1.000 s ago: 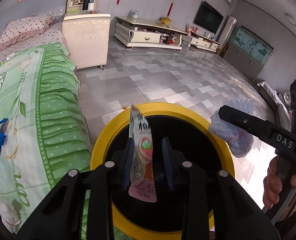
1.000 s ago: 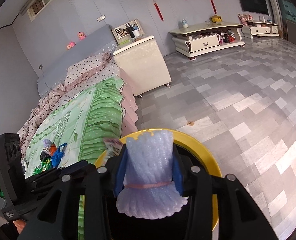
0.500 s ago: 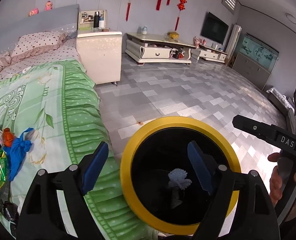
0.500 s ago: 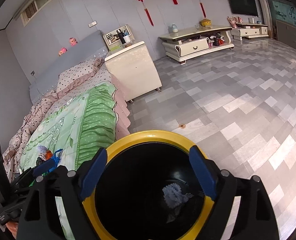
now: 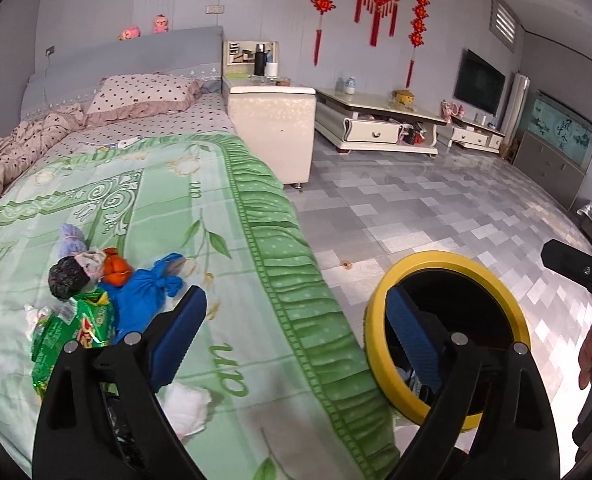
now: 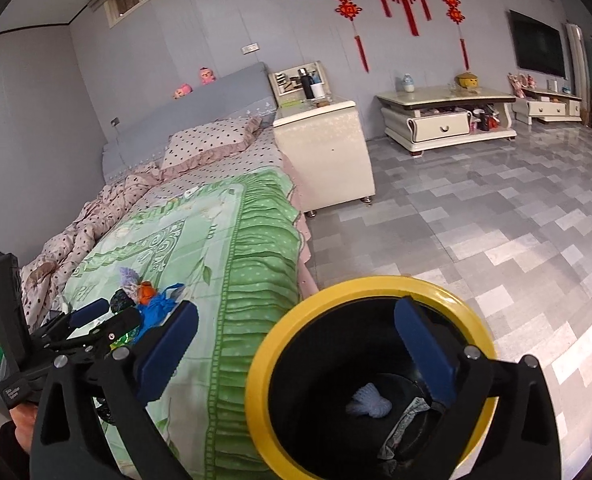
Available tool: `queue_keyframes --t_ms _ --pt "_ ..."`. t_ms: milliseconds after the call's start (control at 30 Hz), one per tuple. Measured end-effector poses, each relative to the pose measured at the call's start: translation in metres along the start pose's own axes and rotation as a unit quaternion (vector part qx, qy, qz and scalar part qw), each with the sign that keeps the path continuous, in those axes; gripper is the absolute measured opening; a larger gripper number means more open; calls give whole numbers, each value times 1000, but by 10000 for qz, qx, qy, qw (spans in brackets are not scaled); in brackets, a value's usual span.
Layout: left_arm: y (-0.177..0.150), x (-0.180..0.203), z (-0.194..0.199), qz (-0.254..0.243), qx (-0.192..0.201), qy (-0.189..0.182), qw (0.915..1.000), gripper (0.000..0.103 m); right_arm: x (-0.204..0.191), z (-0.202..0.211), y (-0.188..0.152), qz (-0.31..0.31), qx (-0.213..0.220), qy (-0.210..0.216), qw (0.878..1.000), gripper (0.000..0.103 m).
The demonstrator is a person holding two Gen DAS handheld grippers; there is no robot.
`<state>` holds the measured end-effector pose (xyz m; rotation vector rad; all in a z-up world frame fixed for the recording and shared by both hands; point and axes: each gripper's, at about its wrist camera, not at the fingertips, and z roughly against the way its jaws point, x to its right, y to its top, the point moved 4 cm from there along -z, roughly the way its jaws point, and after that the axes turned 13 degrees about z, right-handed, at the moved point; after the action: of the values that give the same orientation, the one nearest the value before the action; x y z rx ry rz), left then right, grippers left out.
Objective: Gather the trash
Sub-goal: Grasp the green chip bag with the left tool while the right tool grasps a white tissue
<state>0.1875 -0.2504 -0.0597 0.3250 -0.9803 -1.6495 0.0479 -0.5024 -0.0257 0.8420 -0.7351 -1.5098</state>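
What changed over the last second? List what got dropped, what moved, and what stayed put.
Both grippers let go. The left gripper released its snack wrapper, and the right gripper released the white foam bundle, which now lies in the yellow-rimmed bin. Both have just been opening; nothing is between the fingers. The left view swung from the bin toward the trash pile on the bed. Bin and pile stayed put.

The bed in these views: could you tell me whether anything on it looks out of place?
Yes. A cluster of trash sits on the green bedspread: a blue bag, a green wrapper and dark and orange wads, plus a crumpled white tissue near the edge. It belongs in the yellow-rimmed bin.
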Motion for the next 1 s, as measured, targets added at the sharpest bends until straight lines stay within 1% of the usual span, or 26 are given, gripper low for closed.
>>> queue_keyframes --t_ms 100,300,467,600,767,1000 --pt "5 -32 8 120 58 248 9996 87 -32 -6 8 319 -22 197 9993 95" --pt "9 -96 20 357 107 721 9967 87 -86 -25 16 566 -211 636 9961 95" --pt "8 -149 25 563 89 1088 9924 87 -129 -46 17 787 -373 894 9922 95" --pt "5 -188 25 702 23 1370 9881 87 -156 -64 11 927 -542 1079 9884 95" --pt "-6 -227 19 903 -122 1584 9832 87 -186 -93 -2 1113 -836 1221 9827 95" --pt "-16 -262 2 1145 -334 1673 9787 87 -221 -133 -30 1356 -1339 1417 9714 95"
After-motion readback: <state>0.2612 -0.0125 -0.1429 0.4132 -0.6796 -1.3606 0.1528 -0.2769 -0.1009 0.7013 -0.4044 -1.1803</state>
